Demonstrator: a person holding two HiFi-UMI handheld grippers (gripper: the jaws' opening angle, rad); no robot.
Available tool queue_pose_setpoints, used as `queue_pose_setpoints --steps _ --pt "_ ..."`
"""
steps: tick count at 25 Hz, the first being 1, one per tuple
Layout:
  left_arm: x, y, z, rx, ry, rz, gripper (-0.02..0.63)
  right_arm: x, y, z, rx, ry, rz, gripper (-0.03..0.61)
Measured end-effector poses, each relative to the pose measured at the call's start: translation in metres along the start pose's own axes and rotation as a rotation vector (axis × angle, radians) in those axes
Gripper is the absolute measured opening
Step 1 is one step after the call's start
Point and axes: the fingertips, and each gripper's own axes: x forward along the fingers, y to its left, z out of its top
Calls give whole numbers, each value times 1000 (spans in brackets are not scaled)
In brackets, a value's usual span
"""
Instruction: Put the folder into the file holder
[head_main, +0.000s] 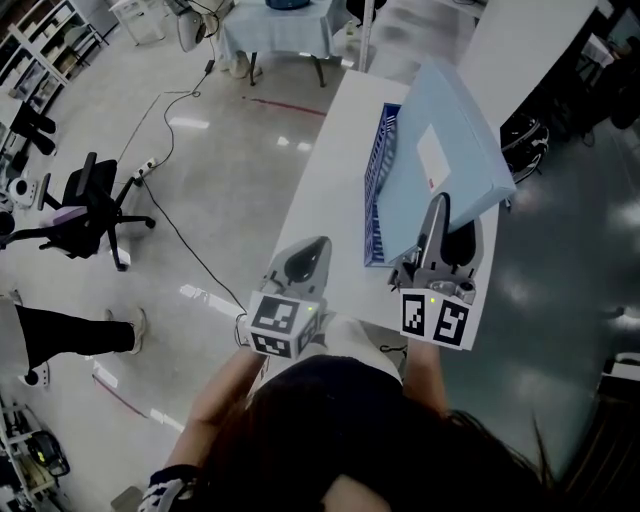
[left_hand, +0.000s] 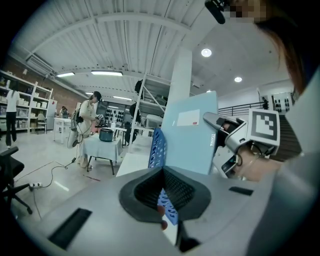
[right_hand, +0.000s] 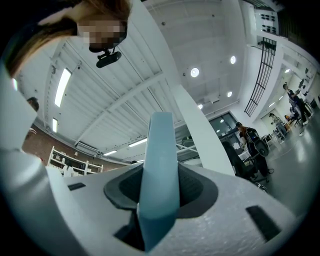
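Note:
A light blue folder (head_main: 440, 170) with a white label hangs tilted over the white table (head_main: 320, 200), its lower edge by the blue mesh file holder (head_main: 378, 180). My right gripper (head_main: 438, 210) is shut on the folder's near edge. In the right gripper view the folder (right_hand: 160, 175) stands edge-on between the pads. My left gripper (head_main: 308, 252) hovers over the table's near left part, left of the holder, shut with nothing in it. The left gripper view looks past its jaws (left_hand: 162, 175) at the holder (left_hand: 158, 147), the folder (left_hand: 190, 135) and the right gripper (left_hand: 220, 125).
A black office chair (head_main: 90, 205) and a cable (head_main: 170, 210) are on the floor to the left. A person's legs (head_main: 70, 335) show at the left edge. A cloth-covered table (head_main: 275, 30) stands at the back, another white table (head_main: 540, 50) to the right.

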Motion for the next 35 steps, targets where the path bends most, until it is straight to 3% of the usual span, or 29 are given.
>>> queue_pose_setpoints --steps 16,35 --pt "12 1 3 38 4 -25 5 -4 19 4 -33 -129 24 156" --pt "19 -12 12 3 -10 -64 5 -11 25 -21 -63 -91 50 160"
